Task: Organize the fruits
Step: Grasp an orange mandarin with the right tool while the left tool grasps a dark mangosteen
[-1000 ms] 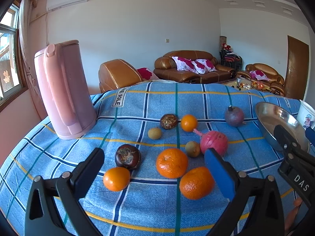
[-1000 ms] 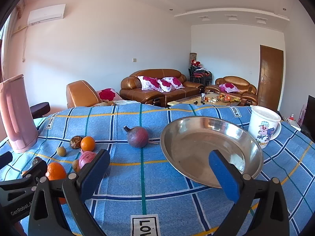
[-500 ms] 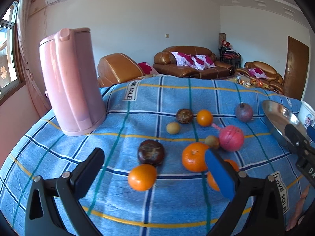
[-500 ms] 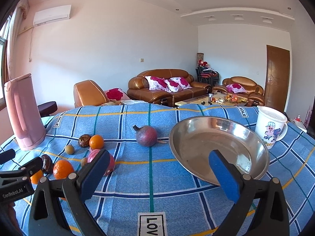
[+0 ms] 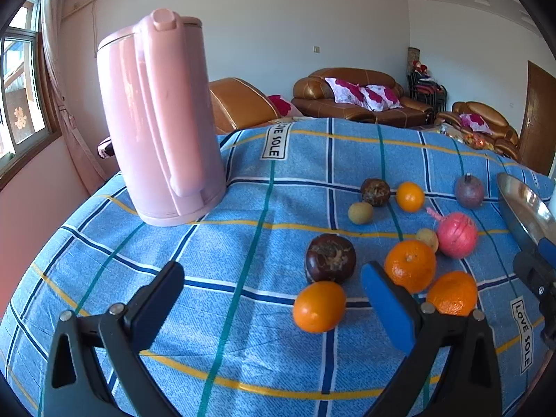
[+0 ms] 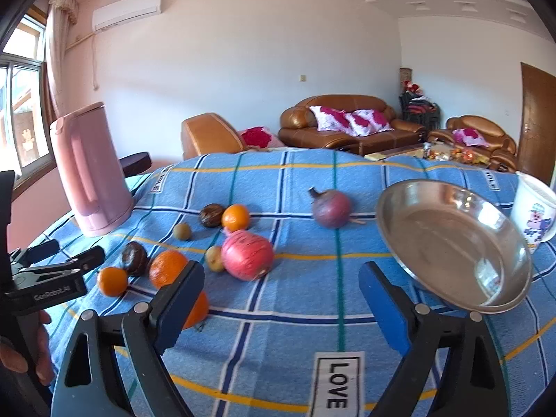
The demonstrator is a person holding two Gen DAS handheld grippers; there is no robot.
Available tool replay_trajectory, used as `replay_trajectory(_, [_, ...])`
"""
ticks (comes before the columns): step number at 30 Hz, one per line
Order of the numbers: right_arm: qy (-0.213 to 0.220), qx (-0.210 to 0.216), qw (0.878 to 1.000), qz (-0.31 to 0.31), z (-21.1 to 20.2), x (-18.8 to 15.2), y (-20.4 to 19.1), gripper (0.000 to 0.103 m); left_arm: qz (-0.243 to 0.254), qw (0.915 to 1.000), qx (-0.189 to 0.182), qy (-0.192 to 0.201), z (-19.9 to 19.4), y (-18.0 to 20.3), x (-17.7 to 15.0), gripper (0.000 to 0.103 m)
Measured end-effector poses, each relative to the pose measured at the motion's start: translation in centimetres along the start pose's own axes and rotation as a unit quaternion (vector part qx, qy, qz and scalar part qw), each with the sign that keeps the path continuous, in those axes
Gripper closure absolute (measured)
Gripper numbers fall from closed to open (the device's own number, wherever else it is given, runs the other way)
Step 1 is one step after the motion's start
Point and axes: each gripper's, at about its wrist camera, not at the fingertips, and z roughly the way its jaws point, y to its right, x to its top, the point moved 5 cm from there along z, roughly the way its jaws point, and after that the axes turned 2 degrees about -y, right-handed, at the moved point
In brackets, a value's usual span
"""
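Note:
Several fruits lie loose on the blue checked cloth: three larger oranges [image 5: 319, 306] [image 5: 410, 266] [image 5: 451, 293], a dark brown fruit [image 5: 330, 258], a pink fruit [image 5: 456, 234] and a purple fruit [image 5: 469, 191]. My left gripper [image 5: 272, 304] is open and empty, hovering just left of the nearest orange. My right gripper [image 6: 281, 302] has nothing between its fingers and its jaws are closing. The pink fruit [image 6: 246, 253] lies ahead of it, and an orange [image 6: 198, 309] is half hidden behind its left finger. An empty steel bowl [image 6: 451, 243] sits to its right.
A tall pink kettle [image 5: 160, 118] stands at the left of the table. A white printed mug [image 6: 535, 215] stands beyond the bowl at the right edge. Smaller fruits [image 5: 360, 212] lie further back. A hand [image 6: 21, 347] holds the left gripper [image 6: 52, 278].
Both views have swung left: the kettle now looms nearer in the left wrist view, and the fruits have come closer to the right gripper. The right jaws have narrowed a little.

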Motion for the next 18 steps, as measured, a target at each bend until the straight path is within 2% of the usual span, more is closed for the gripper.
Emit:
replay_trajectory(3, [-0.023, 0.027, 0.999, -0.033, 0.8, -0.5, -2.5, 0.016, 0.008, 1.0, 0.005, 0.0, 0.1, 0.1, 0.0, 0.0])
replay_trajectory(7, [-0.048, 0.047, 0.997, -0.047, 1.7, -0.9, -4.2, 0.016, 0.009, 0.9999, 0.009, -0.006, 0.3, -0.1, 0.0, 0.0])
replay_trajectory(14, [-0.097, 0.04, 0.992, -0.073, 3.9, -1.5, -5.9, 0.018, 0.014, 0.9993, 0.035, -0.009, 0.7, -0.6, 0.0, 0.0])
replay_trajectory(18, [-0.123, 0.043, 0.988, -0.08, 5.2, -1.7, -6.5, 0.027, 0.011, 0.9992, 0.038, -0.009, 0.8, -1.0, 0.2, 0.0])
